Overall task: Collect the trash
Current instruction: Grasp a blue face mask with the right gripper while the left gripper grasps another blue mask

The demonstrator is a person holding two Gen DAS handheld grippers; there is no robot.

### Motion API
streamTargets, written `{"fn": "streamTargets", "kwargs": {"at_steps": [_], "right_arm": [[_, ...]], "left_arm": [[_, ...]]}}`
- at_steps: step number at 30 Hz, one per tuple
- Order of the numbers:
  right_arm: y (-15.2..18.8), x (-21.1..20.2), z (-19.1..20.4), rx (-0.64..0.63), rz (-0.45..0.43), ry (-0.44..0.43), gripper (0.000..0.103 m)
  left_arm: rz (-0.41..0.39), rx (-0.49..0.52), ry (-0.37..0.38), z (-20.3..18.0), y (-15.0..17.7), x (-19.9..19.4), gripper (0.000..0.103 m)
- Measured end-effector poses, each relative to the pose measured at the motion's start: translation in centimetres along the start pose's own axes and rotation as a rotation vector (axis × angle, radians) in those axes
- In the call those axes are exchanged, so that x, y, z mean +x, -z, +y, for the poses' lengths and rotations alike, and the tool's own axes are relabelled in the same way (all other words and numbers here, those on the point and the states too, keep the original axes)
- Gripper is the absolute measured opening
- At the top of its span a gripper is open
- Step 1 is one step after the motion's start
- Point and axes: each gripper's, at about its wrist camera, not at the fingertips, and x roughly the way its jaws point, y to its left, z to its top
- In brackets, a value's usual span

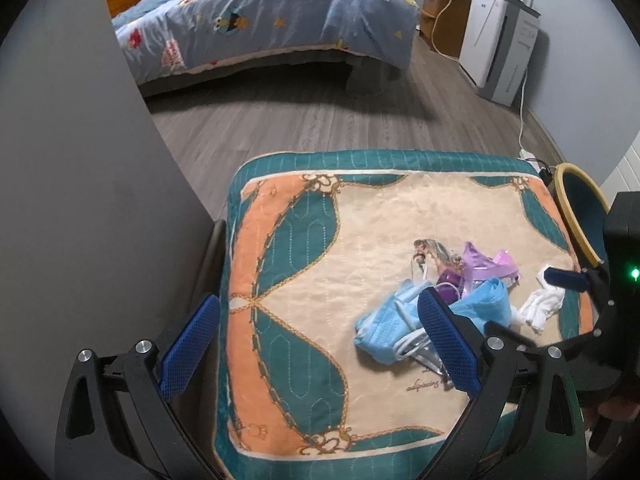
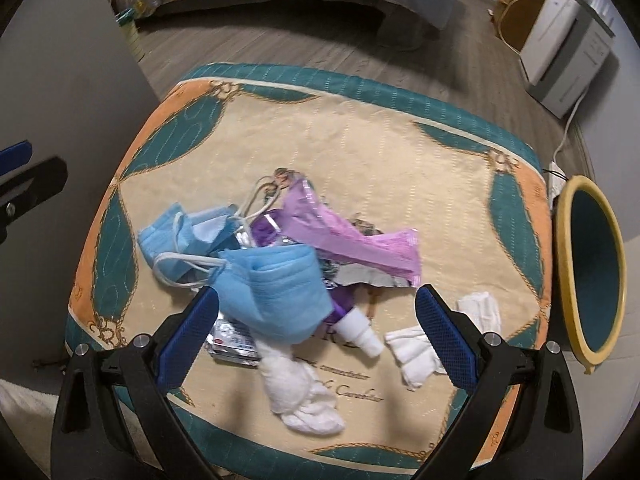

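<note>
Trash pile (image 2: 280,256) mid-tabletop, on quilted cover (image 2: 360,148): two blue face masks (image 2: 276,292), pink-purple wrapper (image 2: 348,240), white tissue wads (image 2: 300,392), small foil packet. Right gripper (image 2: 316,340) spread wide, empty, hovering over near edge of pile. Left gripper (image 1: 320,344) also spread, empty, poised left of pile. Yellow-rimmed bin (image 2: 592,272) just beside tabletop's right edge. Bed (image 1: 260,20) beyond.

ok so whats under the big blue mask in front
Under the blue mask: a white tissue wad, a silvery packet, a small white tube and purple wrapper poke out. The rest is covered.
</note>
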Motion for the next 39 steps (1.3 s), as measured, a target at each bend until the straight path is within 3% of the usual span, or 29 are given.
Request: {"fn": "streamTargets", "kwargs": {"at_steps": [4, 6, 8, 10, 16, 24, 29, 31, 39], "right_arm": [[-0.1, 0.1, 0.6, -0.025, 0.005, -0.011, 0.079], [0.0, 0.6, 0.7, -0.033, 0.026, -0.02, 0.066], [0.0, 1.1, 0.7, -0.043, 0.049, -0.026, 0.045], [0.0, 1.1, 0.4, -0.038, 0.054, -0.032, 0.034], [-0.8, -0.5, -0.8, 0.009, 0.009, -0.059, 0.032], [-2.3, -2.8, -4.1, 0.101, -0.069, -0.034, 0.032], [-2.8, -3.4, -5.7, 0.157, -0.089, -0.055, 0.032], [-3.0, -3.8, -6.0, 0.167, -0.104, -0.047, 0.032], [-3.9, -4.8, -7.8, 0.202, -0.145, -0.035, 0.032]], "left_arm": [[0.006, -0.014, 0.015, 0.2, 0.1, 0.3, 0.098], [0.016, -0.017, 0.017, 0.1, 0.4, 0.9, 0.098], [0.037, -0.007, 0.008, -0.1, 0.6, 1.8, 0.098], [0.072, -0.001, 0.004, -0.3, 0.9, 3.0, 0.098], [0.12, 0.029, 0.001, -1.0, 1.5, 5.0, 0.098], [0.209, 0.174, 0.021, -3.9, 2.9, 7.4, 0.097], [0.192, 0.22, 0.05, -5.4, 3.1, 7.8, 0.095], [0.195, 0.211, 0.078, -5.7, 3.0, 8.2, 0.083], [0.234, 0.215, 0.109, -6.0, 3.3, 9.4, 0.057]]}}
